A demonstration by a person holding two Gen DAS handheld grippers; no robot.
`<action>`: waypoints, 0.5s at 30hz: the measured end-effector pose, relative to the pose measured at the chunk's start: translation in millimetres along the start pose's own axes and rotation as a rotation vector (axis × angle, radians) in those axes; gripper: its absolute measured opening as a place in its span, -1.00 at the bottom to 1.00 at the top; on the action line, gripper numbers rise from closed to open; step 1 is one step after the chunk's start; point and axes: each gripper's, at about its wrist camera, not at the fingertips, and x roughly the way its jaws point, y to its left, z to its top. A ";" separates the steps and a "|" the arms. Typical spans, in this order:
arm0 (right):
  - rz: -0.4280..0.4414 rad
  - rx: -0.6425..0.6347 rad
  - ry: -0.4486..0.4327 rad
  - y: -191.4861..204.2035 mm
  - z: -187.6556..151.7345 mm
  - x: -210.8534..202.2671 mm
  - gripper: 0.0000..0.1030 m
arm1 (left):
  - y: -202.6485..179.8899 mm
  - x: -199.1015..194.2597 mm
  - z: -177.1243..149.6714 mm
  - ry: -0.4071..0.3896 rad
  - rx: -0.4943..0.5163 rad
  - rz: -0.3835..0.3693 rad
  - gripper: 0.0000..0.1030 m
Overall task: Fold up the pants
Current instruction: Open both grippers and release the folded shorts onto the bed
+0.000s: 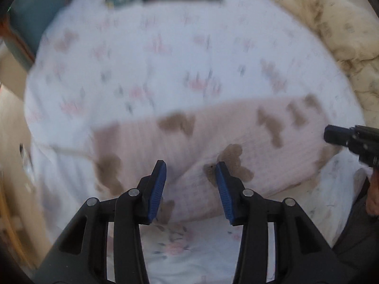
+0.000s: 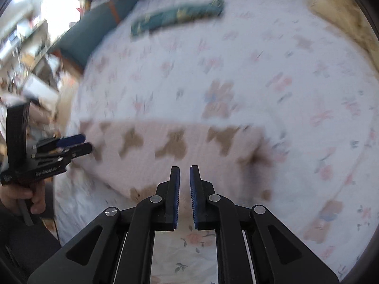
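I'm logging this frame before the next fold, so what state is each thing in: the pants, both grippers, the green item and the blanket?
pink pants: lying in a folded band on the bed, held by neither gripper
left gripper: open, fingers wide, over the pants
right gripper: fingers close together with a narrow gap, empty
green folded item: lying flat at the far side
cream blanket: bunched up
floral sheet: spread flat

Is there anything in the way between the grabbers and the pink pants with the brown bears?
Nothing visible blocks them. The pink pants with brown bear shapes lie on the white flowered bedsheet, straight ahead of the open left gripper and the slightly parted right gripper. The folded teal cloth lies far behind.
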 end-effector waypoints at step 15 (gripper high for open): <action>-0.171 0.181 -0.058 -58.5 -13.4 -29.0 -0.30 | 53.9 -24.2 -17.3 -0.063 -0.187 0.137 0.15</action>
